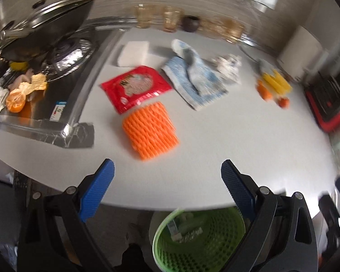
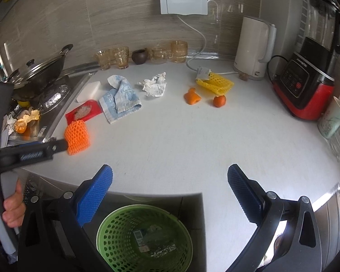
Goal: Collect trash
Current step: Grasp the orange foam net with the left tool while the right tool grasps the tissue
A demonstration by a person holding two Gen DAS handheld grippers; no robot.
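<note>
Trash lies on the white counter: an orange foam net (image 1: 150, 130) (image 2: 77, 137), a red snack packet (image 1: 134, 87) (image 2: 83, 112), crumpled white paper (image 1: 229, 68) (image 2: 154, 83), a yellow foam net (image 1: 276, 82) (image 2: 215, 82) and two carrot pieces (image 2: 192, 96). A green mesh bin (image 1: 199, 238) (image 2: 145, 238) with scraps inside stands on the floor below the counter edge. My left gripper (image 1: 167, 174) hovers open over the counter's front edge, just short of the orange net. My right gripper (image 2: 170, 179) is open and empty above the bin.
A blue cloth (image 2: 121, 99) and white sponge (image 2: 89, 90) lie mid-counter. A stove with a lidded wok (image 2: 38, 70) and orange peel (image 1: 22, 93) is at left. Glasses (image 2: 122, 56), a kettle (image 2: 253, 47) and a red blender (image 2: 306, 68) line the back and right.
</note>
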